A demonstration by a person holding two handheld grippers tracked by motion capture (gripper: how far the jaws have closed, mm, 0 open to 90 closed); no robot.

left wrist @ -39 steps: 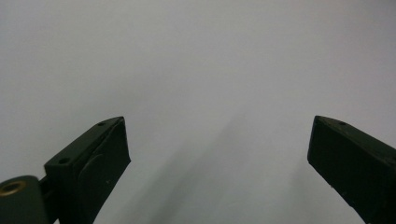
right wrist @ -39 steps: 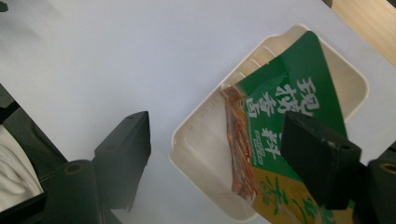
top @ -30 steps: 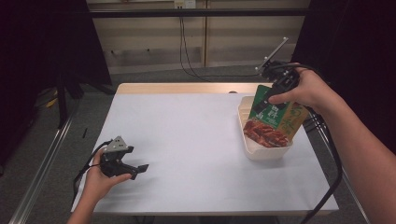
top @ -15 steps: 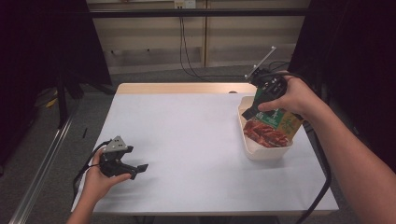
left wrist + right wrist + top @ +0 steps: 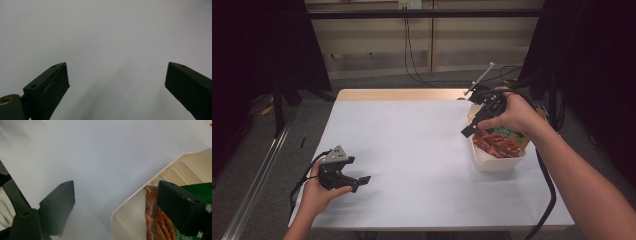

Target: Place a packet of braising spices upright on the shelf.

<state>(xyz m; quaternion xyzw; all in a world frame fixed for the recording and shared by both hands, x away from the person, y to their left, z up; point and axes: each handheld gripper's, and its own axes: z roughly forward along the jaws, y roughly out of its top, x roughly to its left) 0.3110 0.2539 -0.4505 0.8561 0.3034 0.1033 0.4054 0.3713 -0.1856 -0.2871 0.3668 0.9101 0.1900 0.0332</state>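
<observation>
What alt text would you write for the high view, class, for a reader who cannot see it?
A person's right gripper, jaws open, hangs over the rim of a cream tray holding a green snack packet. The left gripper rests near the white table's front-left corner.

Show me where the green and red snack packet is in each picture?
High view: the green and red snack packet lies in the cream plastic tray at the table's right side, under the right gripper.
Left gripper view: bare white tabletop between the jaws; no packet here.
Right gripper view: packet at bottom right, inside the tray.
Shared landmark: the white tabletop.
</observation>
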